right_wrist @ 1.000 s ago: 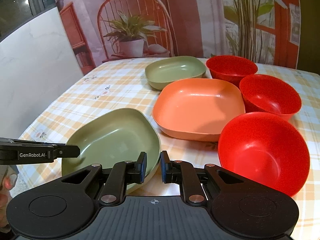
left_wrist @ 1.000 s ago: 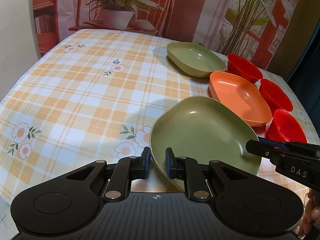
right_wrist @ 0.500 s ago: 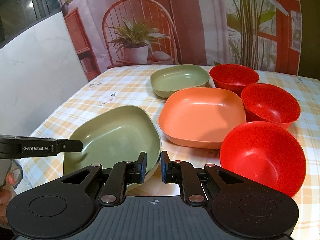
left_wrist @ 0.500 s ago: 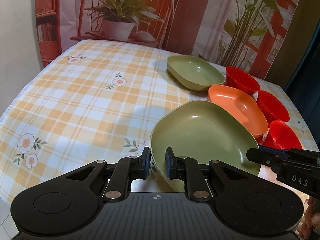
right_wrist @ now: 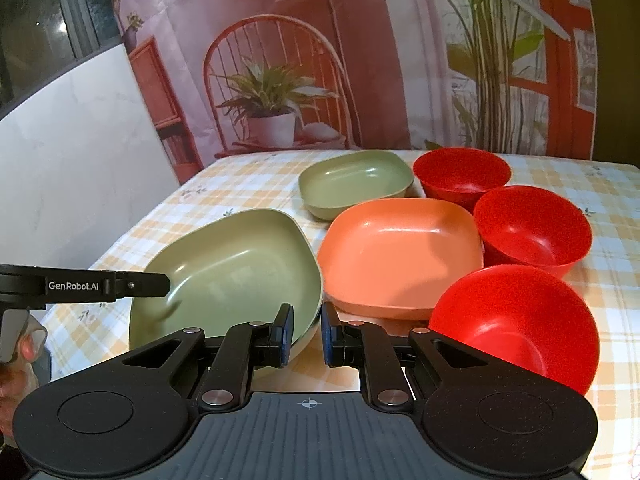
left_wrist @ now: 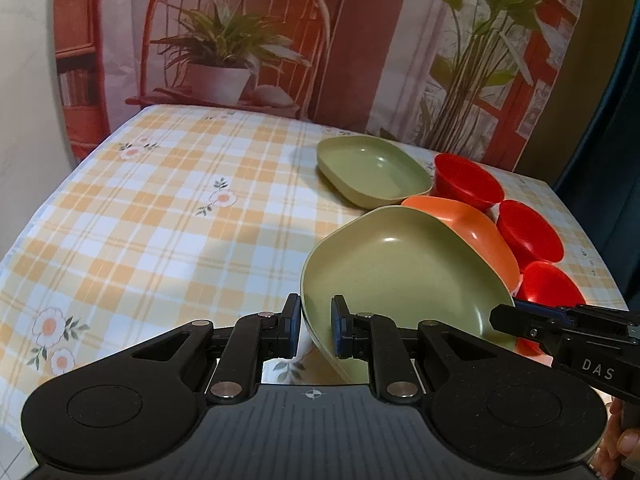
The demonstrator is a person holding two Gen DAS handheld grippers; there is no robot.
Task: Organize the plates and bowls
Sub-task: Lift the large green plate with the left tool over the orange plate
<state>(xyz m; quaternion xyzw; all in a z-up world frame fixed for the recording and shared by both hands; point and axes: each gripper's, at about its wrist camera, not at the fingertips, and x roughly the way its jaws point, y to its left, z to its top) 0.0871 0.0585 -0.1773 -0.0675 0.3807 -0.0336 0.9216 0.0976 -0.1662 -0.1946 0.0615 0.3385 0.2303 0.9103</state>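
Note:
A large green plate [left_wrist: 400, 276] is held off the checked tablecloth [left_wrist: 160, 220] by both grippers. My left gripper [left_wrist: 314, 332] is shut on its near left rim. My right gripper [right_wrist: 307, 330] is shut on its near right rim, where the green plate [right_wrist: 232, 276] passes between the pads. Behind it lie an orange plate [right_wrist: 400, 256] and a second green plate [right_wrist: 356, 180]. Three red bowls [right_wrist: 460, 172], [right_wrist: 532, 228], [right_wrist: 516, 320] stand in a row to the right. The held plate hides part of the orange plate [left_wrist: 472, 232] in the left wrist view.
The table's left half shows only flowered cloth [left_wrist: 120, 280]. A printed backdrop with a chair and plants [left_wrist: 224, 60] hangs behind the far edge. A white wall [right_wrist: 80, 160] runs along the left side. A person's fingers [right_wrist: 24, 348] grip the left handle.
The held green plate has risen from the cloth and now overlaps the orange plate in the left wrist view. Both cameras tilted up a little. Both grips are unchanged.

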